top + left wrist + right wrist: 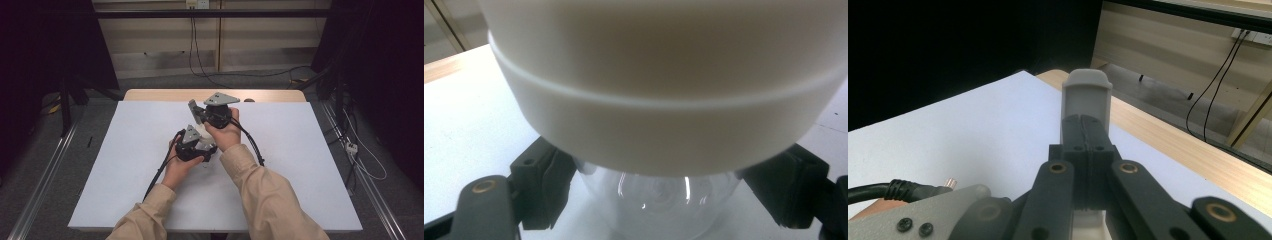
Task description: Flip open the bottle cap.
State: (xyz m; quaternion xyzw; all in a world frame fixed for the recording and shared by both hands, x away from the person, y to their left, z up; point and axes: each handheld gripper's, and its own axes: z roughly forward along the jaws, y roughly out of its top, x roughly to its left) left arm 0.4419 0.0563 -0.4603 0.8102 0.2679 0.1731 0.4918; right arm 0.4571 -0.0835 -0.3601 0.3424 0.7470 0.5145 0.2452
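In the left gripper view a clear round jar [659, 200] with a wide white lid [664, 100] looms very close. My left gripper [659, 195] is shut on it, with one black jaw against each side of the clear wall just under the lid. In the high view the left gripper [202, 150] sits at the table's middle, with a bit of the white lid [201, 131] showing beside it. My right gripper [1086, 125] is just beyond, its black jaws pressed together. A pale grey flat piece [1087, 95] stands up past their tips; I cannot tell whether it is held.
The hands work over a white board [125, 165] laid on a wooden table [150, 95]. Black cables [160, 172] trail from both grippers toward the person. Dark stands and floor cables surround the table, with a wall and sockets behind.
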